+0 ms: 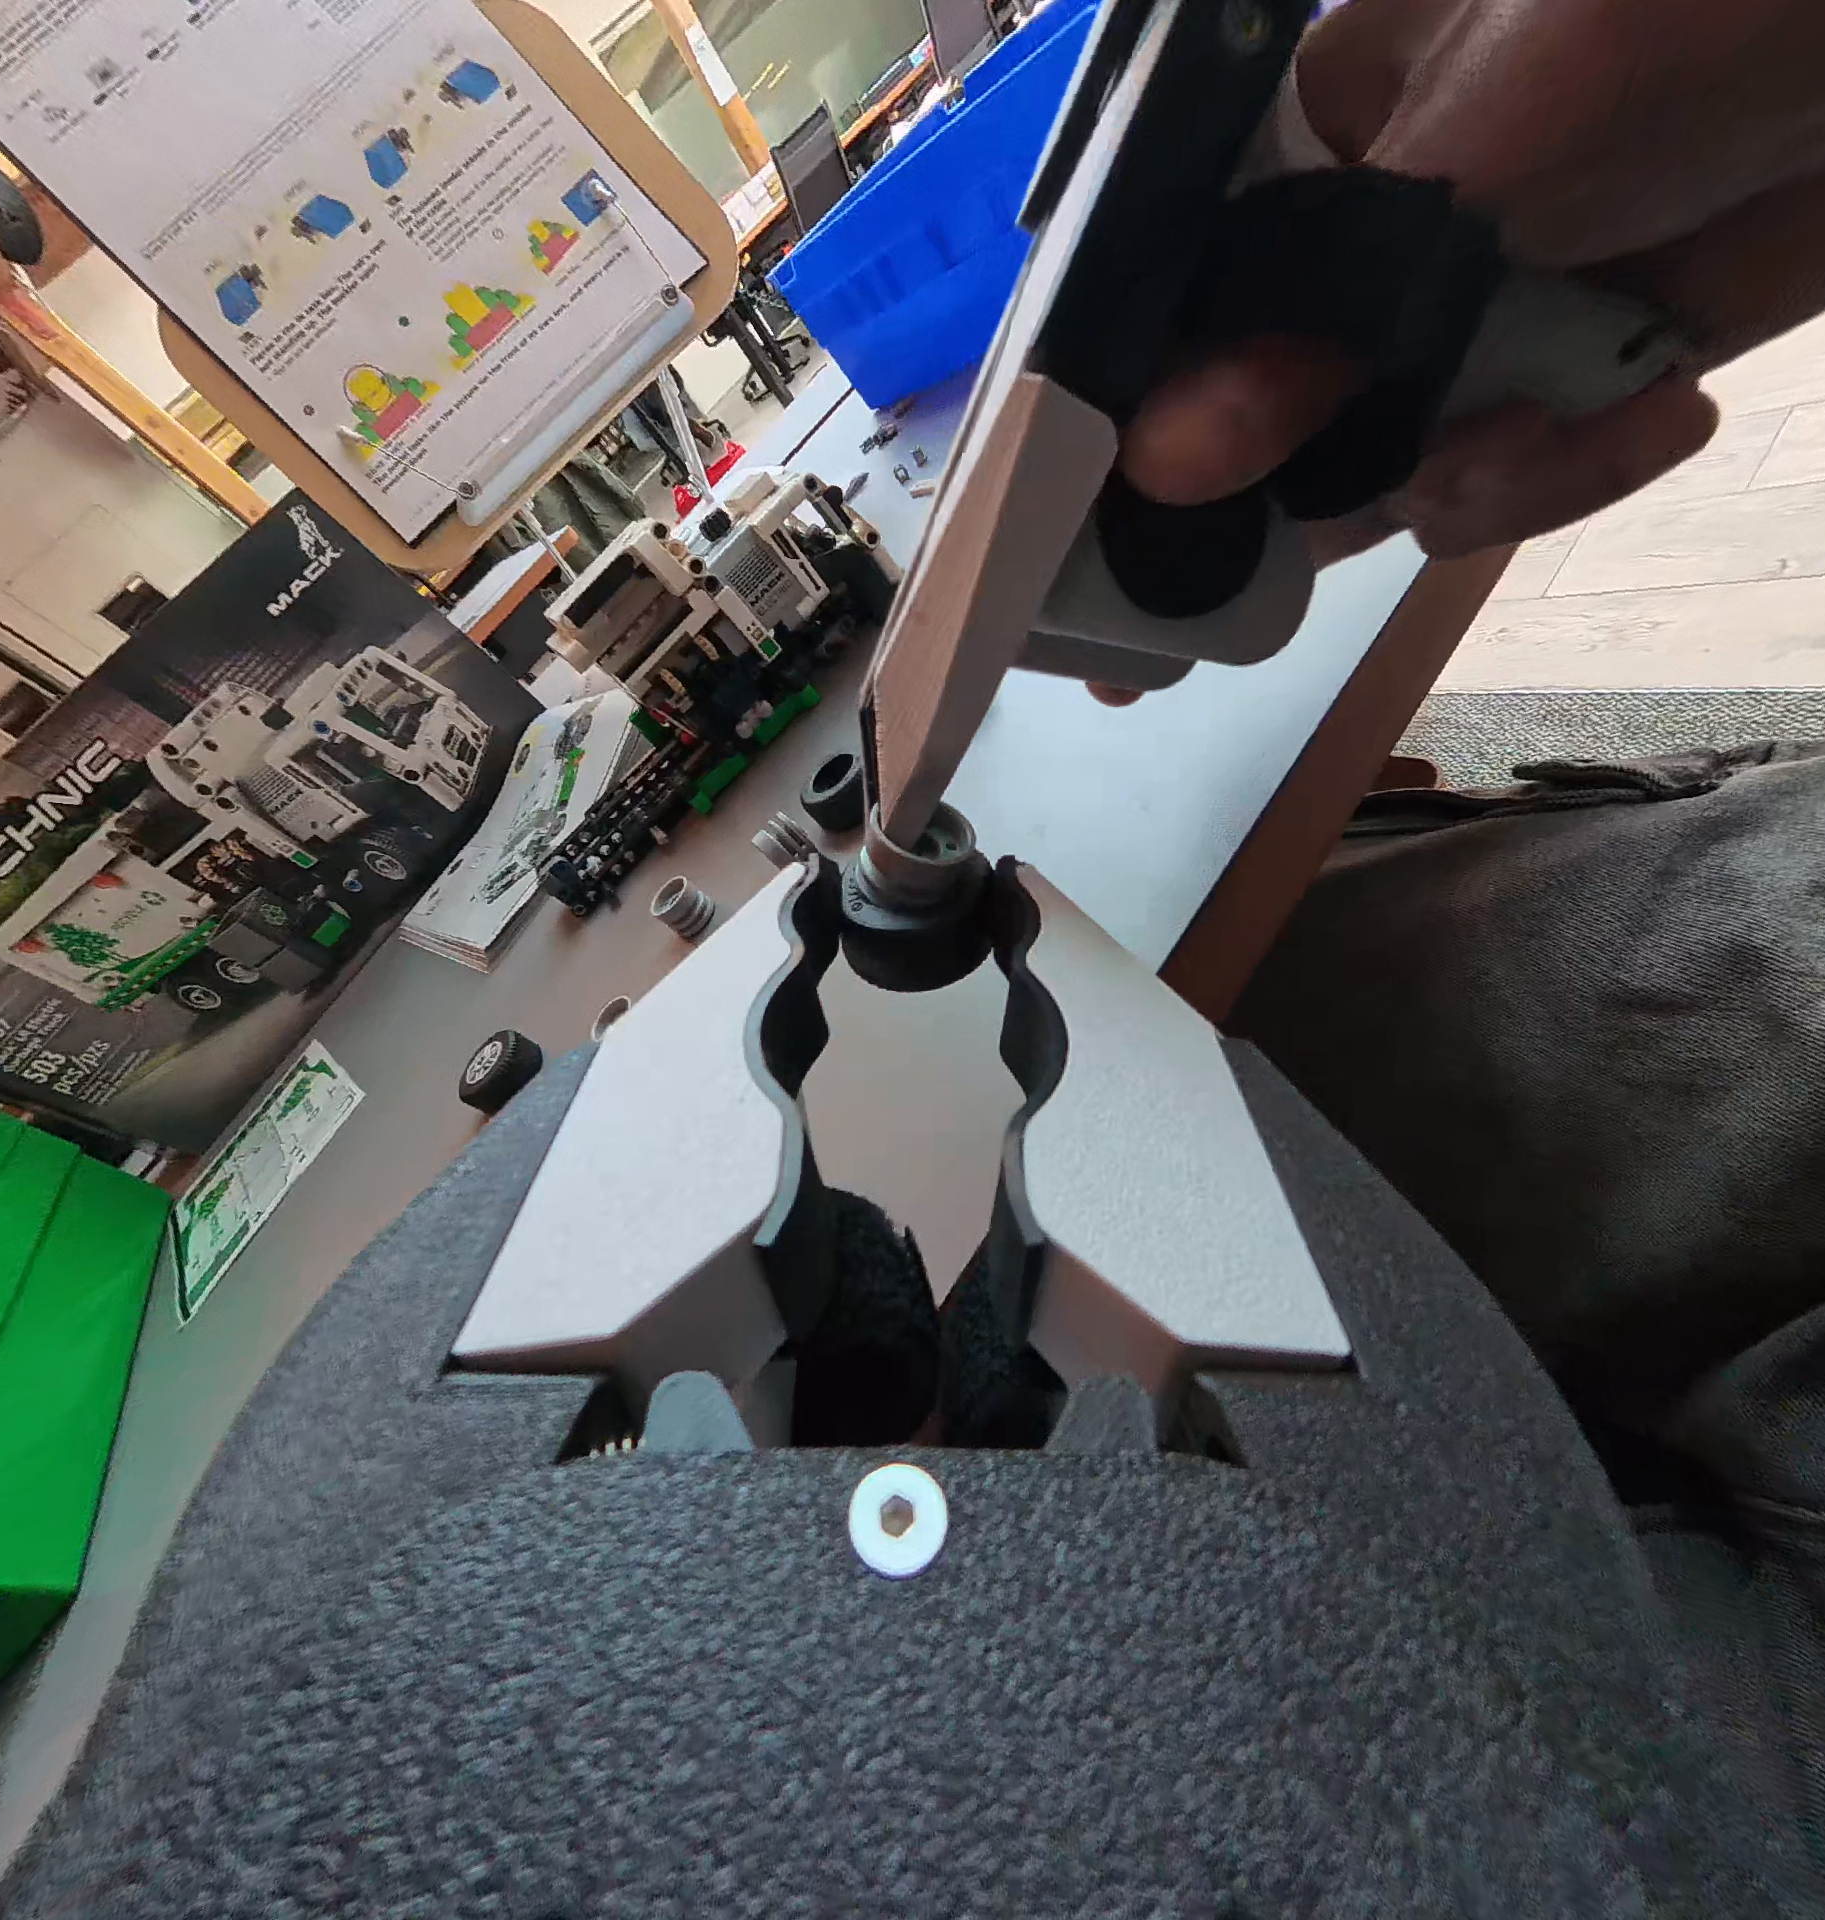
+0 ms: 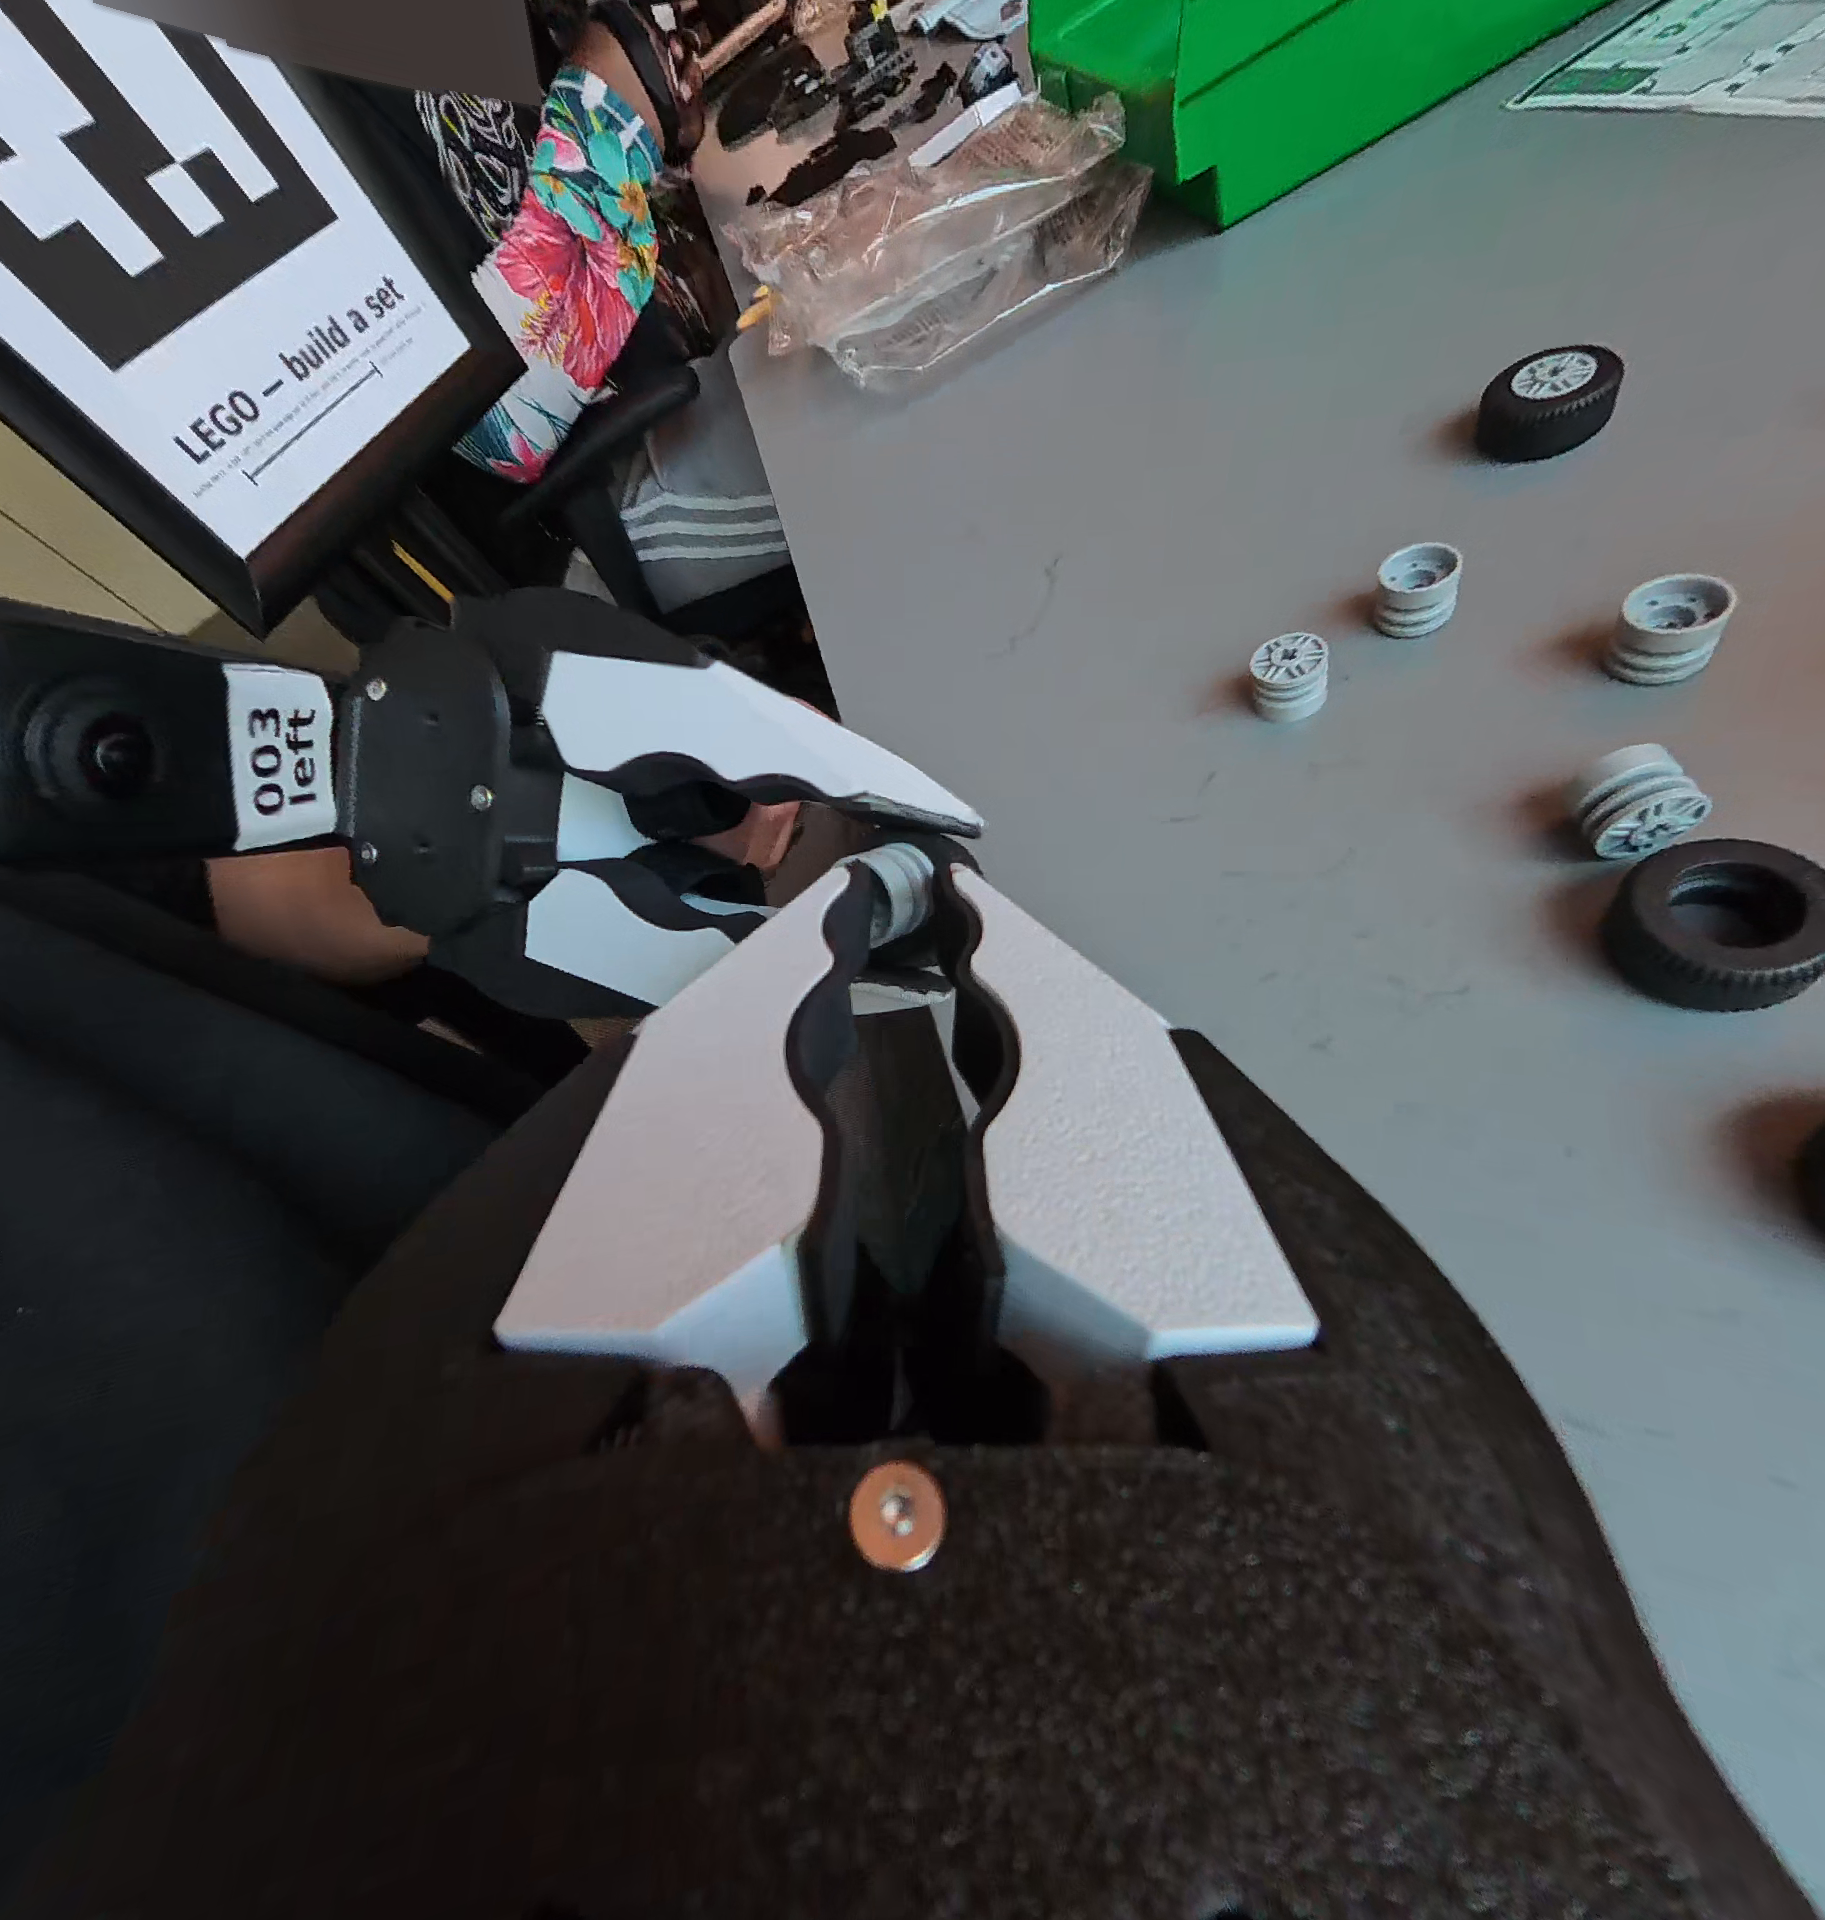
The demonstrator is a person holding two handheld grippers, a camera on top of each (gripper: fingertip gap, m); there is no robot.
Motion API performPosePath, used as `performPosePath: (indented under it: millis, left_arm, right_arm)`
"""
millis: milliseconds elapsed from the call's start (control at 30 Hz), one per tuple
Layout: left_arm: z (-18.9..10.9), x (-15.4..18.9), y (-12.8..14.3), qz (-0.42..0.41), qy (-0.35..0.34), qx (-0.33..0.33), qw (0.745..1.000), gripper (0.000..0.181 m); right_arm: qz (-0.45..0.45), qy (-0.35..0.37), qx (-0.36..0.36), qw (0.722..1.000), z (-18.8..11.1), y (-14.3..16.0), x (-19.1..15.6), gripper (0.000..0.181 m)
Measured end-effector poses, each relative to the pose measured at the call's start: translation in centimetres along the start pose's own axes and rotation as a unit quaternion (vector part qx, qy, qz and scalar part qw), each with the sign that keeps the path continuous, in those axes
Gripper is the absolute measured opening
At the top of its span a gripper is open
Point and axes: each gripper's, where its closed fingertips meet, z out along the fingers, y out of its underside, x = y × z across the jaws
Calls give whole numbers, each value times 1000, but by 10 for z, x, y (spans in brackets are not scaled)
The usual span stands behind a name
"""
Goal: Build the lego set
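Note:
My left gripper (image 1: 913, 914) is shut on a black tyre (image 1: 913, 961), held at its fingertips just past the table edge. My right gripper (image 1: 903, 826) comes down from above, shut on a grey wheel rim (image 1: 939, 844) that sits in the tyre's opening. In the right wrist view my right gripper (image 2: 903, 899) pinches the same rim (image 2: 903, 881). The left gripper's upper finger (image 2: 783, 748) reaches in from the left and touches the rim; the tyre is hidden there. The partly built white truck (image 1: 700, 613) stands farther back on the grey table (image 1: 1095, 790).
Loose on the table are several grey rims (image 2: 1417, 587), one assembled wheel (image 2: 1552, 400) and a bare tyre (image 2: 1729, 925). The set's box (image 1: 212, 810), a booklet (image 1: 534, 831), a green bin (image 1: 25, 1351), a blue bin (image 1: 918, 260) and a plastic bag (image 2: 939, 249) ring the table. The tips of both grippers are at nearly the same place. From either gripper's tips it is about 20 cm to the partly built white truck (image 1: 700, 613).

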Motion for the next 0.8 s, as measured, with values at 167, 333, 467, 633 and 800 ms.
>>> performPosePath:
  millis: [167, 333, 467, 633, 800]
  left_arm:
    - [-4, -1, -3, 34, -7, 9, 999, 29]
    - [-5, 0, -4, 22, -3, 13, 1000, 29]
    - [2, 5, 2, -21, 26, -2, 999, 29]
    - [7, 15, 11, -63, 79, -10, 995, 29]
    - [6, 16, 12, -46, 77, -14, 996, 29]
  right_arm:
    - [68, -72, 14, 995, 0, -1, -3, 11]
    - [91, -97, 10, 991, -2, 1, -4, 10]
    - [-33, -7, 5, 999, -3, 4, 6, 5]
    - [-268, 130, -44, 954, -3, 13, 18, 13]
    - [-310, 124, -58, 941, 0, 15, 13, 4]
